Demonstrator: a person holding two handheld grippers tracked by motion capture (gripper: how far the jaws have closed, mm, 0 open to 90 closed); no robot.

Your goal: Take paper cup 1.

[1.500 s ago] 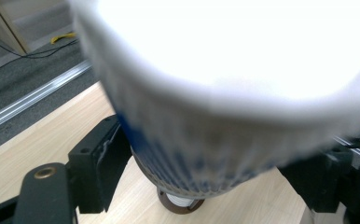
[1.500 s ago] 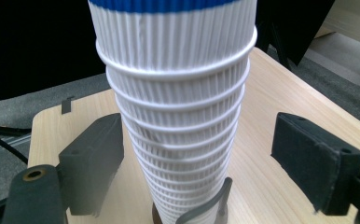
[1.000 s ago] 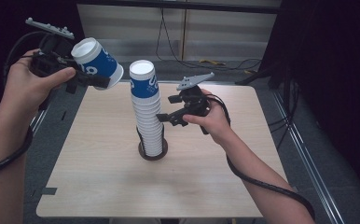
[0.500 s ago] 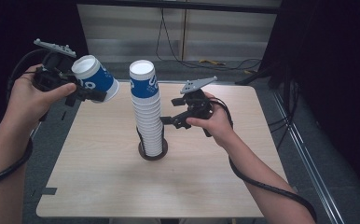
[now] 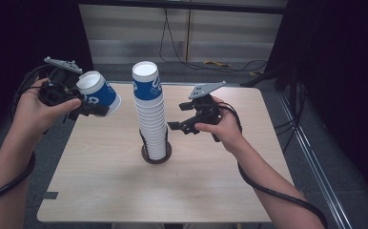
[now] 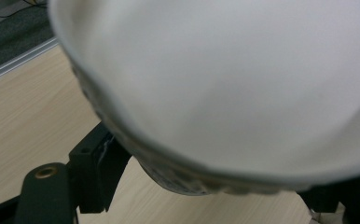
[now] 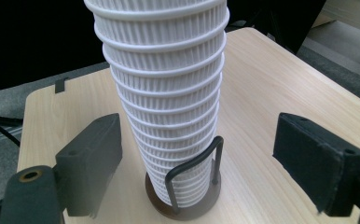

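Observation:
A tall stack of white ribbed paper cups (image 5: 151,119) with a blue-printed top cup stands in a round wire holder (image 5: 156,155) at the table's middle. At the left, above the table's edge, my left gripper (image 5: 92,109) is shut on a single blue-and-white cup (image 5: 97,91), tilted with its base up and to the left. That cup (image 6: 225,84) looms close and blurred in the left gripper view. My right gripper (image 5: 179,126) hovers just right of the stack, aimed at it. Its jaws have just been opening, with nothing between the pads. The stack (image 7: 166,93) and holder (image 7: 187,186) stand ahead of my right gripper (image 7: 205,163).
The light wooden table (image 5: 220,191) has its left edge under the left hand. A strip of dark tape (image 5: 50,195) marks the front left corner. Cables (image 5: 220,64) lie on the floor behind the table, and a metal rail (image 5: 311,157) runs along the right.
My left gripper has come down with the cup in it, from above the stack's top to about level with it. The right hand has stayed put, its jaws a little wider.

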